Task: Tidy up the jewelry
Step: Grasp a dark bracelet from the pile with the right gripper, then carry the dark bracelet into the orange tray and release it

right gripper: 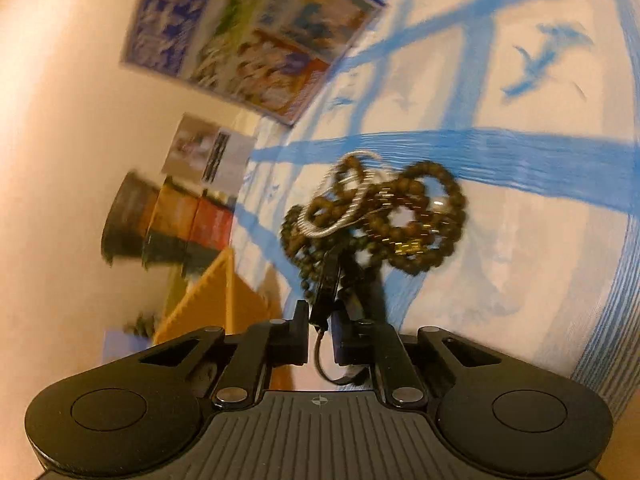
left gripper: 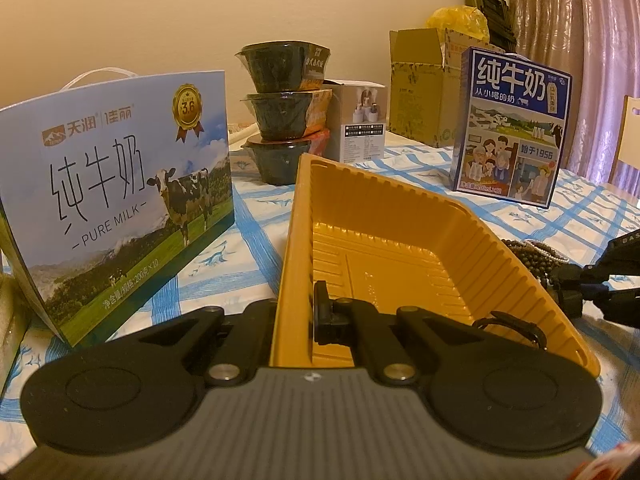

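Jewelry pile [right gripper: 376, 216]: a tangle of dark bead strands and silvery chain, seen lying on the checked blue-and-white cloth of the worktop [right gripper: 520, 80]. In the right wrist view it sits directly ahead of the right gripper [right gripper: 322, 320], just past the fingertips, its nearest beads at or behind the tips. The tangle is spread crosswise to the gripper's line, with no clear long axis.

Right gripper: jaws drawn nearly together, and a thin dark strap-like piece is seen standing up between them, running toward the pile; it is judged to be clamped. What the piece is cannot be told through the motion blur.

Yellow tray [left gripper: 400, 208]: ribbed plastic, held at its near wall by the left gripper [left gripper: 316, 316], whose jaws are clamped on that wall. A small dark ring-like item [left gripper: 508, 324] lies inside, at the near right corner.

Relation for the coming move: the pile lies just beside the tray's right wall, outside it. The right gripper is by far the nearer. A lift over that wall is judged necessary.
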`<action>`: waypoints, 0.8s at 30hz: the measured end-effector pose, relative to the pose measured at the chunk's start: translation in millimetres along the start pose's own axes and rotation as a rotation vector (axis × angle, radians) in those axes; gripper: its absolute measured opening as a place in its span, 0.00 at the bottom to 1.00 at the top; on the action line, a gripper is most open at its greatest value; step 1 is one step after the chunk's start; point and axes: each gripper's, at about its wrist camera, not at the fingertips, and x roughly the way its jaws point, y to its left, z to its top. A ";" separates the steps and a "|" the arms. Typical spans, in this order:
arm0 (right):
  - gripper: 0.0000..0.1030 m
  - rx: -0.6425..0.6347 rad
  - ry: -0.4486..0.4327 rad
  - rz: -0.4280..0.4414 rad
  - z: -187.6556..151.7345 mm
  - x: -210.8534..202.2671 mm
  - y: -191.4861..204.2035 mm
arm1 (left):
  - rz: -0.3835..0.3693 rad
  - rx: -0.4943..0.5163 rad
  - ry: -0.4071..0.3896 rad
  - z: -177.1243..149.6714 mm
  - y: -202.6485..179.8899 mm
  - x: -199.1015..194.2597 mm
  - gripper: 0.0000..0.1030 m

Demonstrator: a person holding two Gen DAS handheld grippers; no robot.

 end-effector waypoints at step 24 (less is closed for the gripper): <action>0.11 -0.717 0.385 0.210 -121.0 43.6 157.1 | -0.003 0.014 -0.005 0.3 -4.7 -7.1 0.04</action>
